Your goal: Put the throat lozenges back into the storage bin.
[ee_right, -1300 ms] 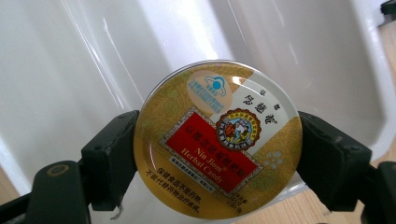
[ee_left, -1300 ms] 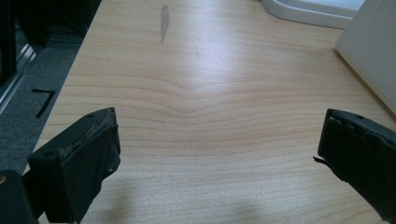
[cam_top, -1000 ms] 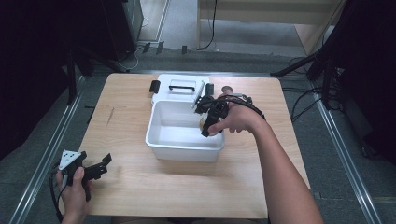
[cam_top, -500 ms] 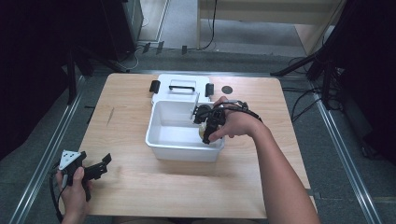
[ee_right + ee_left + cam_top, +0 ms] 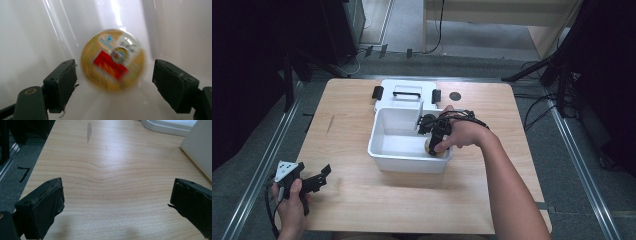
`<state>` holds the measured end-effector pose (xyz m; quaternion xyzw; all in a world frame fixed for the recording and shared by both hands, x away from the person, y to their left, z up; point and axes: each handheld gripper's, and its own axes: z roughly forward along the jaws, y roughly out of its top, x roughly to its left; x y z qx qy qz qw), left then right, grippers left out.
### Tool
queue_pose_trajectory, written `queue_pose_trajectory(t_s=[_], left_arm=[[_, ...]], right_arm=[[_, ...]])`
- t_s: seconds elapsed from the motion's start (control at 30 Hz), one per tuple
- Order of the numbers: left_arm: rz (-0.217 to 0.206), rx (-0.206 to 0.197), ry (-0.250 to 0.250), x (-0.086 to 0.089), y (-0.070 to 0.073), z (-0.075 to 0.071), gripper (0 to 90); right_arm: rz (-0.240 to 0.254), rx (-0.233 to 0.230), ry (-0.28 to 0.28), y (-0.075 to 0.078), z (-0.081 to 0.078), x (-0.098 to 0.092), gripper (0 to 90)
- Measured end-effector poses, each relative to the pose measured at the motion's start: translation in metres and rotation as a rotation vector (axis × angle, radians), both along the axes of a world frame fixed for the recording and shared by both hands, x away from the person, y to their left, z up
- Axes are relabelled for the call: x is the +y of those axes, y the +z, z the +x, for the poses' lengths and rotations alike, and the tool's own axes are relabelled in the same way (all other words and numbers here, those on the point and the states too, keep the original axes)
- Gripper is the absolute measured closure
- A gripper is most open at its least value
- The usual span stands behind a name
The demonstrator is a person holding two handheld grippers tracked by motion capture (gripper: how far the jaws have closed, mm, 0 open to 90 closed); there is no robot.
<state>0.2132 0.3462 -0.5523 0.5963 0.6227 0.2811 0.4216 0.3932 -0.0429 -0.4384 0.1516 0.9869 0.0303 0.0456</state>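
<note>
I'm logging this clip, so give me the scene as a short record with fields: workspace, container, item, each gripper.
workspace: light wooden table
container: white plastic bin, open at the top, mid-table
lid: white lid with a black handle, flat behind the bin
item: round yellow disc with a red and white label, blurred, inside the bin
right gripper: reaching into the bin, jaws open on either side of the disc, not pressing it
left gripper: open above bare table near the front left corner, holding nothing

bin (image 5: 384, 150): white | round tin (image 5: 113, 58): gold, red label | table (image 5: 362, 200): light wood grain
</note>
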Motion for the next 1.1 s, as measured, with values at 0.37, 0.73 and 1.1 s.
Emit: queue_pose_trajectory(t_s=[0.37, 0.73, 1.1], left_arm=[[-0.002, 0.0, 0.0, 0.0, 0.0, 0.0, 0.0], [-0.001, 0.0, -0.002, 0.0, 0.0, 0.0, 0.0], [0.002, -0.004, -0.002, 0.0, 0.0, 0.0, 0.0]], right_arm=[[0.05, -0.039, 0.003, 0.009, -0.002, -0.003, 24.4], [0.155, -0.035, -0.057, 0.039, -0.004, -0.016, 31.7], [0.222, -0.093, -0.133, 0.07, -0.012, -0.037, 22.3]])
